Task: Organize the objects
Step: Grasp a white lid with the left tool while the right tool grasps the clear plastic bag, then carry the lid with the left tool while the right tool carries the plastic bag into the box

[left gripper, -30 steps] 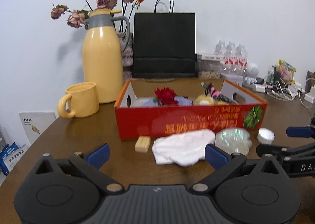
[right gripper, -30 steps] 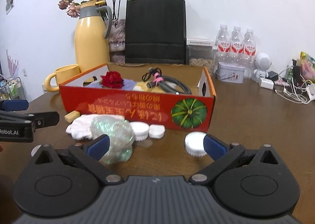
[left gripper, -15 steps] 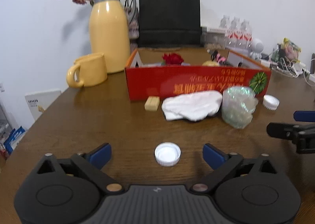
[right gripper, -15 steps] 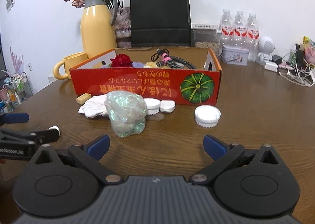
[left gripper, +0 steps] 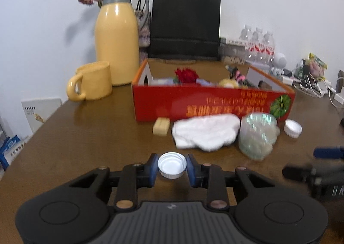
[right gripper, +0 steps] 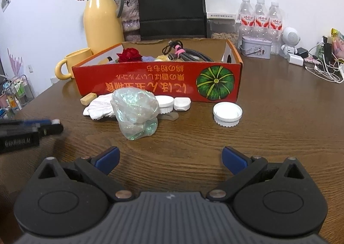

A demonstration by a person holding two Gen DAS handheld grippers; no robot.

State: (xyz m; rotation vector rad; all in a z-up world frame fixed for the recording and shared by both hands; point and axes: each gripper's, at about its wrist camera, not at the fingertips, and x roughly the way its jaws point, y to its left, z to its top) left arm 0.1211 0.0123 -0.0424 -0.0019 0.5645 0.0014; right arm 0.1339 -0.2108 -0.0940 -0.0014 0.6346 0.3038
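My left gripper [left gripper: 172, 167] is shut on a small white bottle cap [left gripper: 172, 165], held between its blue pads just above the brown table. The gripper also shows at the left edge of the right wrist view [right gripper: 54, 124]. My right gripper [right gripper: 169, 158] is open and empty above the table, in front of a crumpled iridescent plastic wrap [right gripper: 135, 114]. A red cardboard box [left gripper: 212, 104] holding a red flower [left gripper: 186, 74], cables and soft items stands behind. A white cloth [left gripper: 205, 134], a tan block [left gripper: 161, 129] and a larger white lid [right gripper: 227, 114] lie before the box.
A yellow thermos [left gripper: 117, 42] and yellow mug [left gripper: 92, 84] stand at the back left. A black paper bag [left gripper: 186, 27] stands behind the box. Water bottles [right gripper: 260, 18], a tin [right gripper: 255, 50], a small white robot toy [right gripper: 290, 40] and cables [right gripper: 324, 70] are at the back right.
My left gripper has shut on the small white cap that lay between its open fingers. My right gripper has stayed open and drawn back slightly.
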